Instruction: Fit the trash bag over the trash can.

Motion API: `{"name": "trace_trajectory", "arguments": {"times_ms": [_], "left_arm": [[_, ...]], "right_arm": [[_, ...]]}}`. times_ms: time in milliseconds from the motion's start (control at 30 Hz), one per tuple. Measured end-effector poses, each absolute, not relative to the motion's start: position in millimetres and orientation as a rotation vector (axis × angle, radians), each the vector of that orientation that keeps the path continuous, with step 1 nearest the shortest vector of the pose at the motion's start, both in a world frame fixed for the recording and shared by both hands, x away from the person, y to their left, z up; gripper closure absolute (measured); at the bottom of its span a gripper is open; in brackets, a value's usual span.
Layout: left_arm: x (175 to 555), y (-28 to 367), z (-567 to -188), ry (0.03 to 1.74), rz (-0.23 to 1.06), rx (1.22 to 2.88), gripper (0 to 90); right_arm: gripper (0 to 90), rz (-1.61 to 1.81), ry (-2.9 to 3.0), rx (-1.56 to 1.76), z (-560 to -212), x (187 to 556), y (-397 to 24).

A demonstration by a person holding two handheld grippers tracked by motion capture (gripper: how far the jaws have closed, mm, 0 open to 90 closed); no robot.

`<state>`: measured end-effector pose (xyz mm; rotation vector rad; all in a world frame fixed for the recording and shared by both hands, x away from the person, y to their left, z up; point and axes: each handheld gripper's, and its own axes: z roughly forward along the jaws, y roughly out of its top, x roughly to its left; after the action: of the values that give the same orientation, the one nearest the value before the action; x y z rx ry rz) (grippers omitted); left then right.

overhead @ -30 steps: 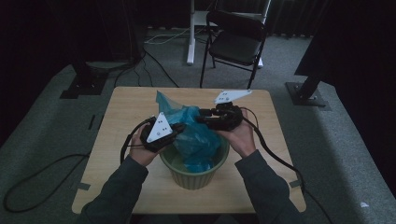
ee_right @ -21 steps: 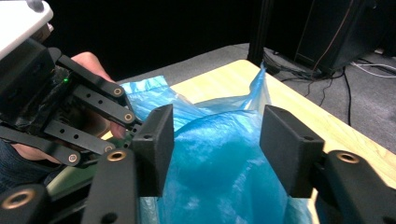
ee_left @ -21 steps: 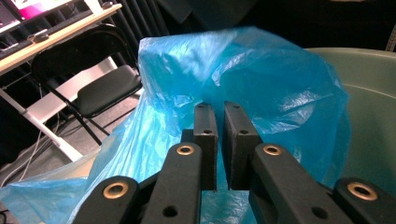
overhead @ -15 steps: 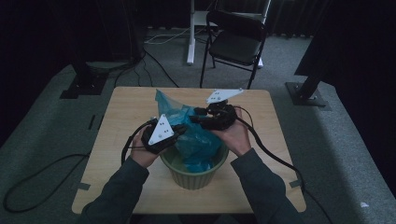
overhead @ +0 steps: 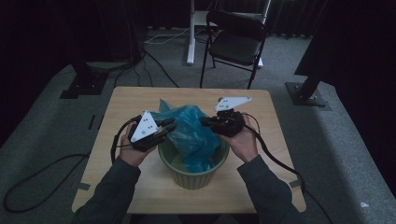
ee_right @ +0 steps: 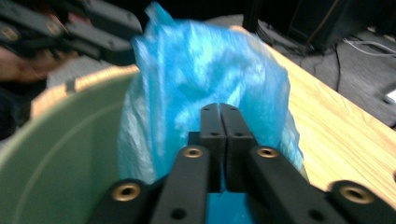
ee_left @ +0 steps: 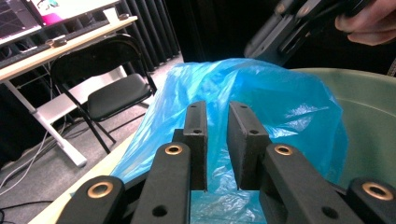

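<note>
1. Since a second ago, the left tongs [overhead: 169, 126] have let their jaws part a little, with a small gap and nothing pinched.
2. Right tongs [overhead: 204, 121] have just squeezed tight, jaws pressed together; whether they pinch any bag is hard to tell.
3. Blue bag [overhead: 194, 135] stands in the green pot [overhead: 194, 172], at the tabletop's [overhead: 126, 100] middle, tongs at 9 and 3 o'clock.
</note>
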<state>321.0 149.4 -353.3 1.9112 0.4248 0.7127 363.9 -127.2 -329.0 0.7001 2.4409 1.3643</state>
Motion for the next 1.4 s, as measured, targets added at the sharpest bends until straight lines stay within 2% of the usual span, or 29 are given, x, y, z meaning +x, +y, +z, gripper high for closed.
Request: {"name": "trace_trajectory", "arguments": {"times_ms": [67, 167, 200, 233, 300, 433, 500, 867, 1267, 1400], "left_arm": [[321, 147, -354, 0.42, 0.711, 1.914, 77.9], [322, 142, -356, 0.416, 0.707, 1.919, 78.1], [322, 142, -356, 0.416, 0.707, 1.919, 78.2], [323, 140, -357, 0.414, 0.703, 1.92, 78.4], [323, 138, -357, 0.418, 0.705, 1.92, 78.5], [321, 143, -355, 0.41, 0.712, 1.914, 78.2], [321, 148, -353, 0.421, 0.716, 1.906, 77.8], [329, 156, -345, 0.488, 0.713, 1.873, 69.4], [346, 151, -350, 0.566, 0.725, 1.904, 67.0], [355, 150, -354, 0.613, 0.688, 1.947, 65.0]], "right_arm": [[69.3, 1.439, 2.43, 0.695, -325, 364, -128], [56.2, 1.518, 2.425, 0.652, -320, 361, -125], [56.2, 1.518, 2.425, 0.652, -320, 361, -125], [49.7, 1.491, 2.455, 0.622, -321, 358, -116], [52.9, 1.43, 2.469, 0.599, -324, 357, -110], [84.2, 1.331, 2.482, 0.603, -330, 357, -105], [89.5, 1.327, 2.481, 0.602, -332, 357, -108], [89.8, 1.276, 2.501, 0.566, -352, 343, -124], [89.9, 1.201, 2.516, 0.445, -364, 325, -123], [89.8, 1.193, 2.523, 0.441, -366, 325, -122]]}}
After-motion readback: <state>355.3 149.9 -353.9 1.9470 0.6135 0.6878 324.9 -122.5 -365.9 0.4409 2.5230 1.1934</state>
